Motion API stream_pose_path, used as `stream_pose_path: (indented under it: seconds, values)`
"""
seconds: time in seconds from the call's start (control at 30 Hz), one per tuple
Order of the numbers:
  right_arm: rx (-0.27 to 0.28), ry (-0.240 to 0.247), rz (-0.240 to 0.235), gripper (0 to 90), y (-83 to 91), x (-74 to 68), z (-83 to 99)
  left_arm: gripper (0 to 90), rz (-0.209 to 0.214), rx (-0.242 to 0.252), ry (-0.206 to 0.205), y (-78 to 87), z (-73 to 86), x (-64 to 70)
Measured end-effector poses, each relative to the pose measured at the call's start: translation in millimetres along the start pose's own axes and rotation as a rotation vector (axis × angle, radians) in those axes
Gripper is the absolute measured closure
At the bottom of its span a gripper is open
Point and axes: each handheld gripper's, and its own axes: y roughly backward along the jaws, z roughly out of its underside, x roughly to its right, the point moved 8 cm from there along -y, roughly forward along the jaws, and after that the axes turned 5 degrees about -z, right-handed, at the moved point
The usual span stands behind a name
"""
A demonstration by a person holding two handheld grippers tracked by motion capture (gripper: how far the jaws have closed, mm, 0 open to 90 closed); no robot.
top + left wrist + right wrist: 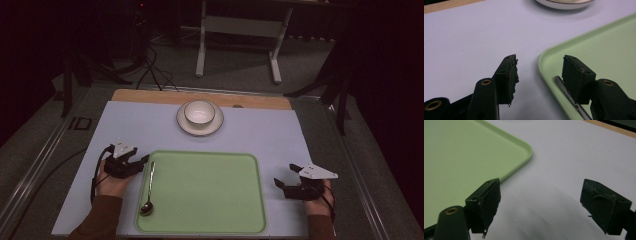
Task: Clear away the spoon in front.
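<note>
On the tray (210,200), left hand-held gripper (539,72) gapes astride spoon (148,187).

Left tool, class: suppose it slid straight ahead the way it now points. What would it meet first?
Probably the far-left corner rim of the green tray, which lies between the open jaws of the left tool. The spoon handle already lies beside one jaw. Depth is uncertain.

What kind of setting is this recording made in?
Most likely a lab or data-collection workspace, not a home kitchen. A mat-covered table holds a staged green tray, spoon and bowl on a saucer; behind it, bare desk legs and loose cables cross grey carpet.
</note>
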Motion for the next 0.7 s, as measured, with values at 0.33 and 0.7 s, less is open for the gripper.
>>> stream_pose_path:
  seconds: [0.33,0.7]
  values:
    - [0.003,-0.001,0.003,16.4,0.8,0.9,-0.3,45.9,-0.057,0.015,0.079,7.4,3.8,-27.3]
    - [0.004,-0.001,0.002,16.4,1.0,0.9,-0.5,45.9,-0.105,0.021,0.14,10.2,9.5,-48.9]
